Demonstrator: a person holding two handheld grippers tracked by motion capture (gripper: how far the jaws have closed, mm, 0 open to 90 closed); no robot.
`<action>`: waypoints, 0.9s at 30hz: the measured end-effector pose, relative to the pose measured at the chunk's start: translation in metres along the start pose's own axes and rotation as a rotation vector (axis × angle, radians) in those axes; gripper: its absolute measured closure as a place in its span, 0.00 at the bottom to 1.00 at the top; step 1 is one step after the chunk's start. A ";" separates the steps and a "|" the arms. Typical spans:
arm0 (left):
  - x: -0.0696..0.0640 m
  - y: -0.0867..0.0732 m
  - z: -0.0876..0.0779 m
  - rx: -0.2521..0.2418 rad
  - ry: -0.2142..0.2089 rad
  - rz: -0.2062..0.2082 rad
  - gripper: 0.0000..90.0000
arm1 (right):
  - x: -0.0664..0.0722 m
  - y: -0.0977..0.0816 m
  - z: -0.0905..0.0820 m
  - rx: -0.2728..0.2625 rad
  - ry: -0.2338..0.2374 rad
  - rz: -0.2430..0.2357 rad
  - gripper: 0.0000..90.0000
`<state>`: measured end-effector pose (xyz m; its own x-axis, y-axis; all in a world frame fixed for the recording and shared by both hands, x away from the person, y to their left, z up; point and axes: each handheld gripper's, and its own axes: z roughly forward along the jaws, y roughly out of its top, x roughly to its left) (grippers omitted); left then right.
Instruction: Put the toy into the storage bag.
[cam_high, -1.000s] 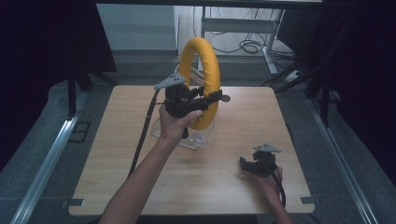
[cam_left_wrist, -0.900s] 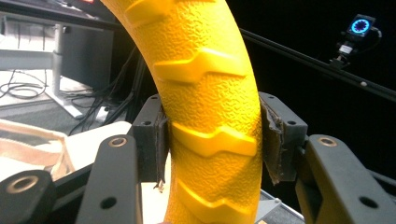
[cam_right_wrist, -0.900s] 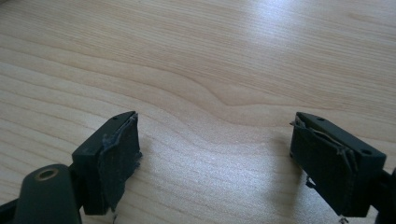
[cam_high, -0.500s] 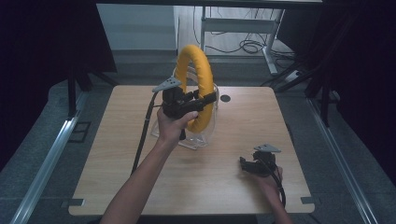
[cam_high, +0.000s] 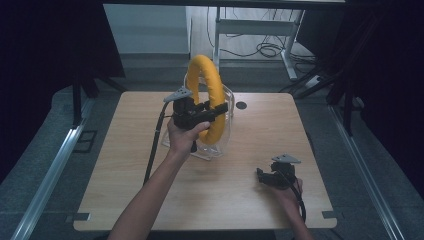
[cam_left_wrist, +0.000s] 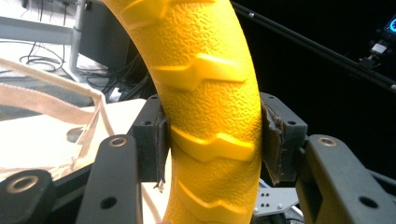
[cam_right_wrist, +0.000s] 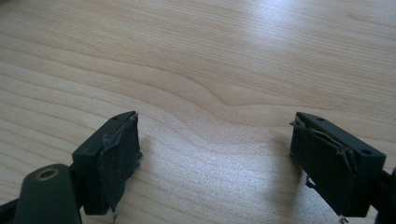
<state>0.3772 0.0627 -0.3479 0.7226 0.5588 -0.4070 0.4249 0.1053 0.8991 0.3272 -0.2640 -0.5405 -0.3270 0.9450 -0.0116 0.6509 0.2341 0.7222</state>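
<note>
The big yellow textured rubber ring (cam_high: 212, 95) stands upright inside a clear plastic bag (cam_high: 225, 127) mid-desk (cam_high: 125, 190), pinched by the left hand-held gripper (cam_high: 212, 111), likely for steadying; the right hand-held gripper (cam_high: 267, 177) rests spread, idle, nearby.

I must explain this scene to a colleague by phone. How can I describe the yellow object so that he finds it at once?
Look at the wooden table and go to its far middle, where a clear plastic bag stands. The yellow ring rises upright there, gripped by the left gripper. It is the one bright yellow thing, with a bumpy, ridged surface.
</note>
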 end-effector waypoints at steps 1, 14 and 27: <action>0.001 -0.001 0.000 0.004 0.002 0.001 0.55 | 0.000 0.000 0.000 0.000 0.000 0.000 0.18; 0.012 -0.011 -0.003 0.010 0.013 -0.029 0.55 | 0.000 0.000 0.000 0.000 0.000 0.000 0.18; 0.032 -0.027 -0.004 0.009 0.057 -0.097 0.55 | 0.000 0.000 0.000 -0.003 0.000 0.002 0.18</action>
<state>0.3870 0.0809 -0.3851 0.6457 0.5925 -0.4818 0.4962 0.1540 0.8544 0.3272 -0.2637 -0.5408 -0.3255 0.9455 -0.0107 0.6492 0.2316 0.7245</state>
